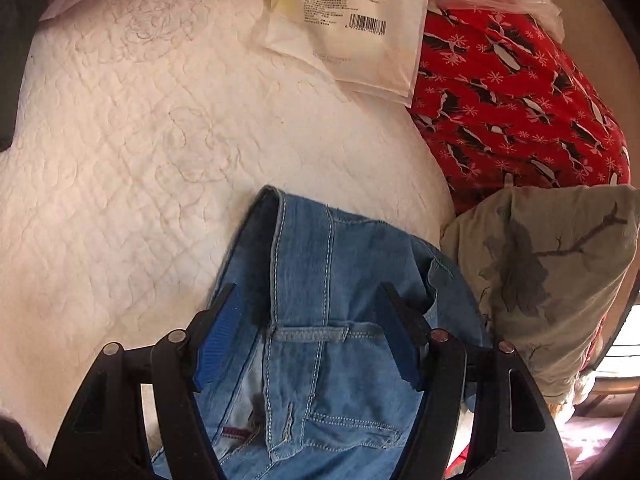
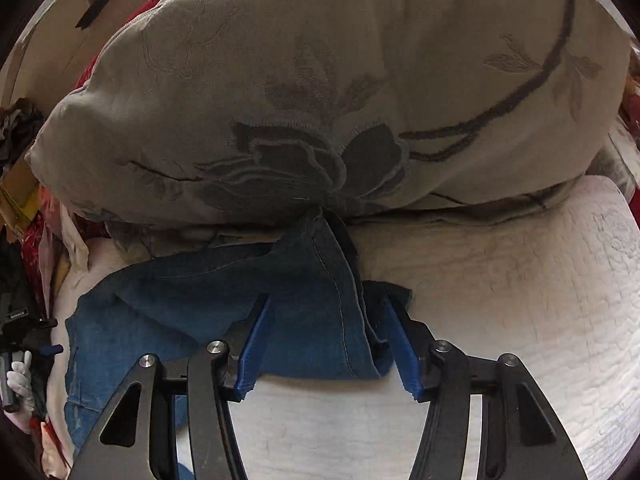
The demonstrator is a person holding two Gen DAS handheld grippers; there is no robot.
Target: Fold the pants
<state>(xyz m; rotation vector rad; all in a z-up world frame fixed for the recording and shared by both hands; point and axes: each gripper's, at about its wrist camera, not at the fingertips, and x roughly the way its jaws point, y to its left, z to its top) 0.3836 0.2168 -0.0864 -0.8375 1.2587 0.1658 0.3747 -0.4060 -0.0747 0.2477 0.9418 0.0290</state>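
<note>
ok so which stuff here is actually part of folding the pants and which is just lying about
Part of the job:
- jeans
- left claw, open over the waistband
- right claw, open over a leg end
- white quilt, the folding surface

Just lying about:
- grey floral pillow
- red patterned fabric
- white packet

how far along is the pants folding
Early. Done: the jeans lie on the white quilt, partly doubled over. In hand: nothing; left gripper and right gripper both straddle denim, open. Left: the leg end by the grey pillow is rumpled, with no neat fold.
</note>
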